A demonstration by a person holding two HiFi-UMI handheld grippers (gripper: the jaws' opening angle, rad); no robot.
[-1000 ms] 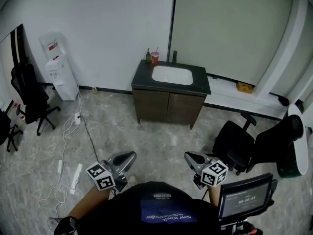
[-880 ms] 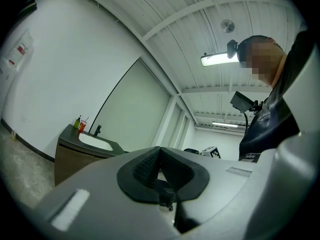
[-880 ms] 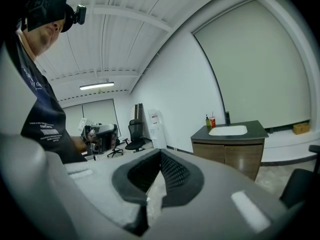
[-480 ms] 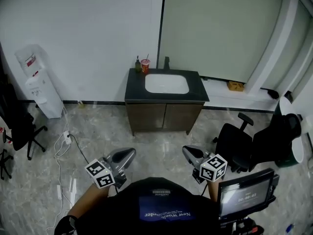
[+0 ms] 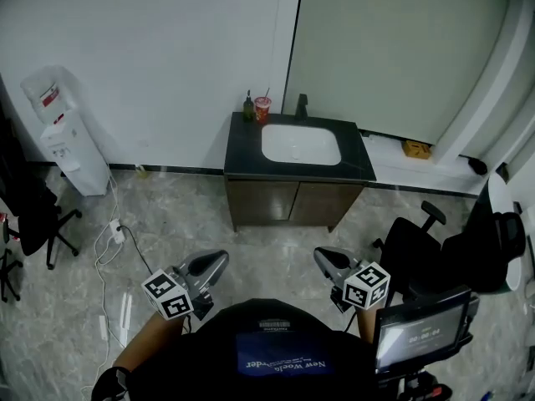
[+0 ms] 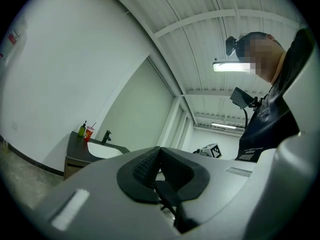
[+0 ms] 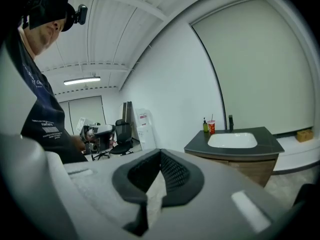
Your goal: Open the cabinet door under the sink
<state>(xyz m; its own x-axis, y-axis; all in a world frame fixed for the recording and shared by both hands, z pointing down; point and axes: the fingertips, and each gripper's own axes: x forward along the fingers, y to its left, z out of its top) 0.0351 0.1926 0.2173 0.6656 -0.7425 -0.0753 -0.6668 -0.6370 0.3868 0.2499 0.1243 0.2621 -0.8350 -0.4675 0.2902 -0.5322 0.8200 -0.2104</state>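
The sink cabinet stands against the far wall, with two brown doors, both shut, under a dark countertop and a white basin. It also shows small in the left gripper view and in the right gripper view. My left gripper and right gripper are held side by side in front of my body. They point toward the cabinet from well short of it, across open floor. Both are shut with nothing between the pads.
A faucet, a red cup and a green bottle stand at the counter's back. A water dispenser and a chair are at left. Cables and a power strip lie on the floor. A black chair and a screen are at right.
I have come nearer the sink cabinet, which now looks larger and sits lower in the head view. Both grippers keep their pose in front of me, still shut.
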